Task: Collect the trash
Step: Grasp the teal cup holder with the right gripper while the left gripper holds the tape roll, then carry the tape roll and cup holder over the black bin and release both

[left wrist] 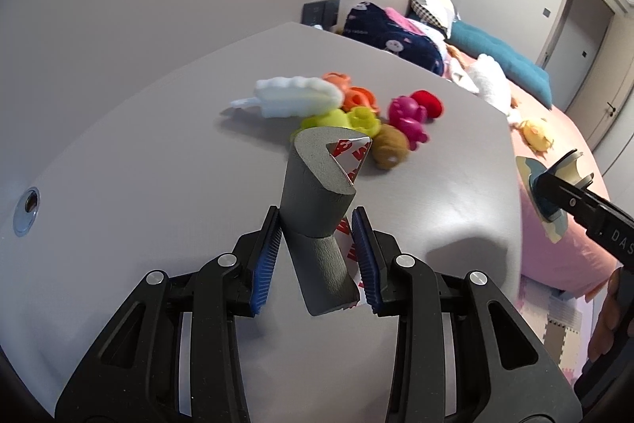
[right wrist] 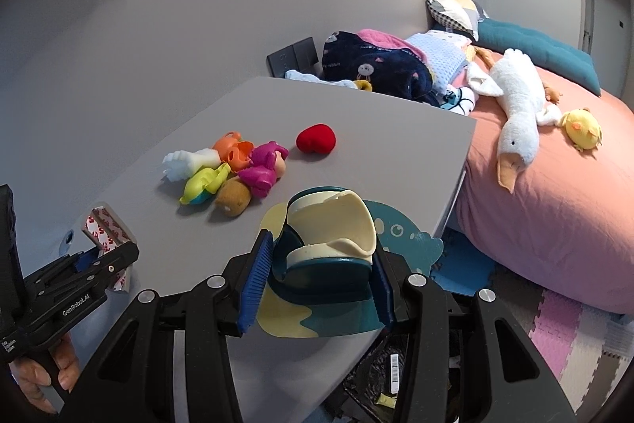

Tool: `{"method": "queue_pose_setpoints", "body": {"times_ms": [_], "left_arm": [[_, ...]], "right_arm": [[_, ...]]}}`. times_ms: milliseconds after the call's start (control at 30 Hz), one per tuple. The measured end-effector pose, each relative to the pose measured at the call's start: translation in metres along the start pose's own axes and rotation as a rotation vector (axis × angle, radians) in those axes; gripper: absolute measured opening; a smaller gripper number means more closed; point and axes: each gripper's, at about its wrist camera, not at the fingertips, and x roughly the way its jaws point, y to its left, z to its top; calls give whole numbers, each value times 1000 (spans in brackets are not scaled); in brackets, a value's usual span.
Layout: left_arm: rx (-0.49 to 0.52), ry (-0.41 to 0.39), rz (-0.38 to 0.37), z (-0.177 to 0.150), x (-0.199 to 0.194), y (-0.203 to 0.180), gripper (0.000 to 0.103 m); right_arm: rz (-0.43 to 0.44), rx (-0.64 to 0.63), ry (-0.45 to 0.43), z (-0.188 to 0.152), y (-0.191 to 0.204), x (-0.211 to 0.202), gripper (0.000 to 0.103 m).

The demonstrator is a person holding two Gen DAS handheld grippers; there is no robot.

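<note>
In the left wrist view we see the left gripper (left wrist: 317, 256) clamped on a grey foam strip (left wrist: 317, 193), its blue ribbed pads (left wrist: 264, 264) pressing both sides. The strip is a folded, quarter-round length of matte foam with red-and-white backing paper peeling along one face; its long axis runs away from us, the cut end pointing up and far over the grey table (left wrist: 119, 145). Beyond it lies a cluster of toys (left wrist: 356, 110): white, orange, lime, magenta and red plastic shapes and a brown plush ball. At the right edge the right gripper (left wrist: 570, 185) shows dimly against the pink bed (left wrist: 554, 129). In the right wrist view the right gripper (right wrist: 321, 276) is closed on a curled foam piece (right wrist: 333, 224), teal outside and cream inside, rolled so that its open curve faces up and away, with a flat teal and yellow fish-shaped sheet beneath it, above the near right of the table (right wrist: 356, 113). At the left, a hand (right wrist: 43, 363) carries the left gripper (right wrist: 107, 256) with the foam strip (right wrist: 107, 228) pointing up. A white plush goose (right wrist: 515, 113) lies on the bed.
</note>
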Motion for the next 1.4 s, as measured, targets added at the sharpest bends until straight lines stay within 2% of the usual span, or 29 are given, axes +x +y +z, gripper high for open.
{"method": "queue_pose_setpoints", "body": {"times_ms": [800,1400], "left_arm": [[165,-4,-116,-20,-31,-104,36],[307,39,-216,-38,-25,-181,36]], "right_arm": [[-51,76,-62,-33,-57,-77,48],[-157,172,-89,-52,-116,-110,48]]}}
